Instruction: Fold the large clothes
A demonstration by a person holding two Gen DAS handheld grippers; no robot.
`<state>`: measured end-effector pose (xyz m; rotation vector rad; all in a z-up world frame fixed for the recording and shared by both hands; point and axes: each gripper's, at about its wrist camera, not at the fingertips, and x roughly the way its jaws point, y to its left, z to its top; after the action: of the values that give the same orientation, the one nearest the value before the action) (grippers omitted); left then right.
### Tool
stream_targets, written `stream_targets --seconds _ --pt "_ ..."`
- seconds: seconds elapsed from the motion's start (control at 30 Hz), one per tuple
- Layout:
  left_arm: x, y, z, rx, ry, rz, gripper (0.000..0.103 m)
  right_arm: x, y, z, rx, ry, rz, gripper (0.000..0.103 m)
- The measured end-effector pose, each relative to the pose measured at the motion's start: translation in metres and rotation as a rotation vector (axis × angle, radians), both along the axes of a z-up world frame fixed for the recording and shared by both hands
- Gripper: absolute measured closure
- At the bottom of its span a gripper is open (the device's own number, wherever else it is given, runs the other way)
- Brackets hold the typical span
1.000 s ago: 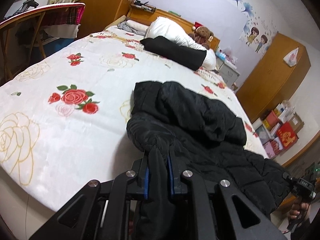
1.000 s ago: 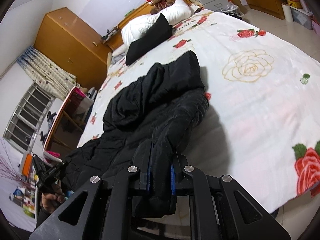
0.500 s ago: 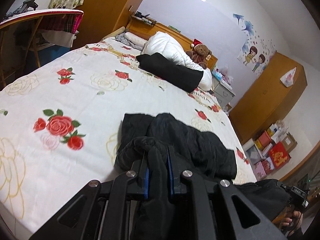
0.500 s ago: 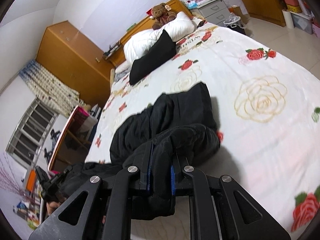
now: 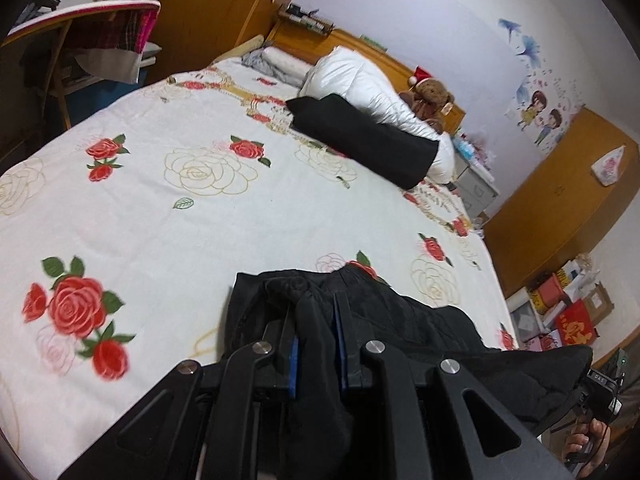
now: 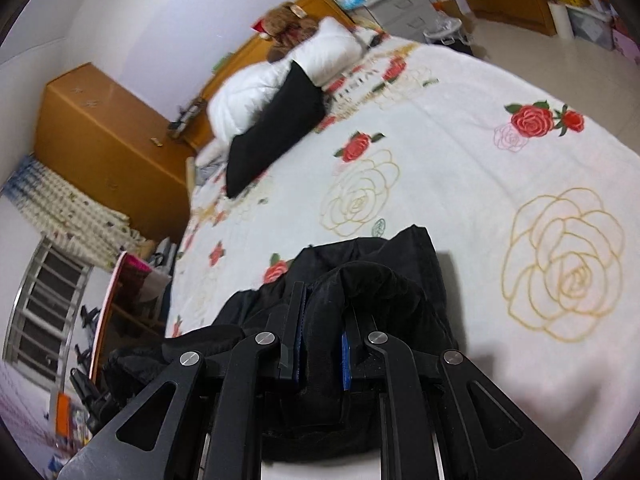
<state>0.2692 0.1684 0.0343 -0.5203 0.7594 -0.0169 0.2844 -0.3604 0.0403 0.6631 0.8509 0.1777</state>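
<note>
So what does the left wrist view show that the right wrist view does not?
Only the left wrist view shows the wall stickers, the red boxes on the floor, and a hand holding the right gripper's handle. Only the right wrist view shows the barred window and the grey drawers. Both show the black coat clamped in the fingers, the rose bedspread, the black pillow, and the teddy bear.

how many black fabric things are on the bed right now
2. A black jacket lies at the near edge of the bed, clamped by the left gripper and right gripper. A black folded item leans on the white pillow at the headboard. More may be hidden.
</note>
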Motion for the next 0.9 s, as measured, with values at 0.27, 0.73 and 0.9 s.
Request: stream_targets --seconds 0.27,0.73,0.9 --pt "0.069 -0.009 -0.056 0.031 0.141 -0.004 0.084 0.063 0.0 -0.058 0.014 0.168 -0.026 0.083" --pt "0.06 0.018 -0.016 -0.036 0.083 0.009 0.036 0.041 -0.02 0.01 0.046 -0.061 0.009 0.025" --pt "0.05 0.031 0.004 0.011 0.015 0.027 0.03 0.039 -0.008 0.014 -0.078 -0.073 0.074 0.025"
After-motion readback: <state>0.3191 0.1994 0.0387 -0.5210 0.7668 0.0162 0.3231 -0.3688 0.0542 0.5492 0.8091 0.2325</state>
